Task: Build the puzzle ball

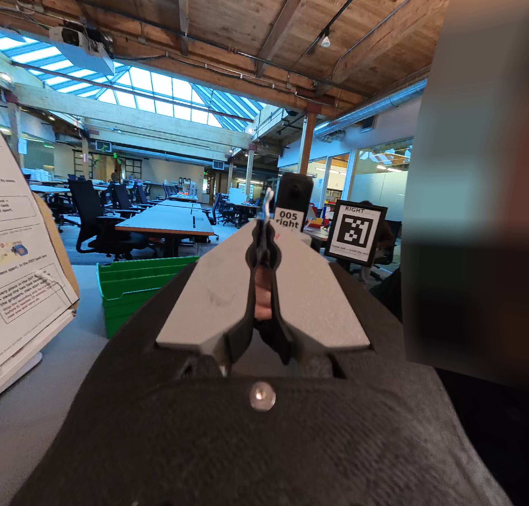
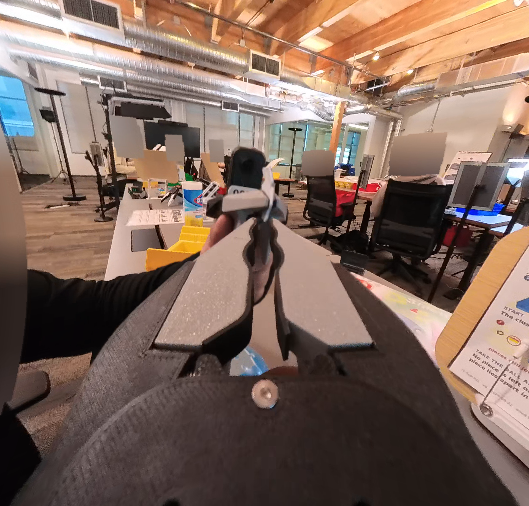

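Observation:
My left gripper (image 1: 262, 225) is shut on a thin puzzle piece (image 1: 268, 205), seen edge-on, whose white and blue edge sticks out past the tips. The right gripper's camera body (image 1: 294, 194) faces it just beyond. In the right wrist view my right gripper (image 2: 262, 225) is shut on a thin grey-edged piece (image 2: 265, 243). A white piece (image 2: 268, 188) stands at its tips against the left gripper's grey fingers (image 2: 243, 201). Both grippers meet tip to tip, held up above the table. A light blue part-built ball (image 2: 249, 362) shows below the right gripper.
A green bin (image 1: 137, 286) and an instruction stand (image 1: 25, 277) sit to the left. A framed marker sign (image 1: 356, 231) stands behind. A yellow bin (image 2: 183, 248), a wipes canister (image 2: 192, 205), an instruction board (image 2: 486, 320) and a black sleeve (image 2: 86, 306) are nearby. Left and right tips are no more than a few centimetres apart.

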Available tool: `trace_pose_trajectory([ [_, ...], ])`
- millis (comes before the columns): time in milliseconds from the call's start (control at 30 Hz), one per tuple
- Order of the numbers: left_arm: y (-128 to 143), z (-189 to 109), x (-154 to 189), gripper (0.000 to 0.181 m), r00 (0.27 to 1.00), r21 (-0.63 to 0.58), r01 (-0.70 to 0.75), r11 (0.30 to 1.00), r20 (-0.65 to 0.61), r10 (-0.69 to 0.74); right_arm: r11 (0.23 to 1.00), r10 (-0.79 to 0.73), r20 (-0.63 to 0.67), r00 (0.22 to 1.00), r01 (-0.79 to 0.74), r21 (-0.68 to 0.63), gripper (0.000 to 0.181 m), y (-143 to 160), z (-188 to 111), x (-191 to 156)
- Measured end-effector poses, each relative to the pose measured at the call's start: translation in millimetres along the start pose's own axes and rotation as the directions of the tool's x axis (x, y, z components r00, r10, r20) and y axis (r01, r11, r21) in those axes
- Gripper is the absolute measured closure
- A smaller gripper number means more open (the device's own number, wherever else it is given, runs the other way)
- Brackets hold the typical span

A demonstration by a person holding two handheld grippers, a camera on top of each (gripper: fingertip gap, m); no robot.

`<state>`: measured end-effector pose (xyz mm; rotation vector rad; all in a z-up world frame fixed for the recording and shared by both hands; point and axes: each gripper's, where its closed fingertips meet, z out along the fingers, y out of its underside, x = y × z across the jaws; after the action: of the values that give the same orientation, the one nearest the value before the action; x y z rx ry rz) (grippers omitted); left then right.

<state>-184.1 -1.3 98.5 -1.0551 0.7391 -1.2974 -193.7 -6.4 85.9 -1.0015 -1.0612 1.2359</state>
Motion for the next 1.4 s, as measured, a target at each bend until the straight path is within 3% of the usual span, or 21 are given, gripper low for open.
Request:
trace_pose_trajectory([
  [433,8,0,-4,0.175,0.997,-0.068,-0.05,0.996,0.06,0.054,0.995,0.092,0.016,0.996,-0.092,-0.026,0.181,7,-2,7],
  [600,1,-14,-11,0.162,0.98,-0.165,-0.13,0.978,0.125,0.152,0.982,0.034,-0.016,0.999,-0.036,-0.185,0.181,31,-13,16],
  [700,13,-37,-26,0.165,0.931,-0.397,-0.196,0.897,0.213,0.297,0.906,-0.034,-0.025,0.999,0.02,-0.423,0.181,68,-27,23],
  [800,45,-48,-19,0.167,0.928,-0.585,-0.202,0.786,0.142,0.345,0.844,-0.101,-0.038,0.994,0.066,-0.532,0.181,83,-36,28],
  [967,90,-40,-23,0.164,0.878,-0.748,-0.28,0.602,0.055,0.476,0.754,-0.281,0.0,0.96,0.221,-0.618,0.181,90,-33,18],
  [1067,101,-38,-24,0.176,0.832,-0.778,-0.347,0.524,0.003,0.555,0.682,-0.46,0.009,0.888,0.36,-0.637,0.181,87,-32,14],
  [1133,97,-35,-26,0.181,0.786,-0.765,-0.409,0.498,-0.017,0.618,0.622,-0.596,0.011,0.803,0.47,-0.627,0.181,82,-32,10],
  [1200,91,-29,-20,0.181,0.658,-0.701,-0.575,0.421,-0.091,0.747,0.522,-0.758,-0.004,0.652,0.603,-0.604,0.181,72,-34,6],
  [1267,87,-27,-9,0.181,0.413,-0.613,-0.756,0.228,-0.176,0.894,0.386,-0.888,-0.009,0.461,0.732,-0.561,0.181,67,-35,-5],
  [1333,88,-28,-1,0.181,0.189,-0.566,-0.824,0.033,-0.219,0.957,0.267,-0.956,-0.033,0.293,0.813,-0.518,0.181,68,-37,-14],
  [1400,95,-32,2,0.181,0.05,-0.544,-0.832,-0.107,-0.267,0.962,0.256,-0.964,-0.058,0.26,0.845,-0.47,0.181,75,-38,-20],
])
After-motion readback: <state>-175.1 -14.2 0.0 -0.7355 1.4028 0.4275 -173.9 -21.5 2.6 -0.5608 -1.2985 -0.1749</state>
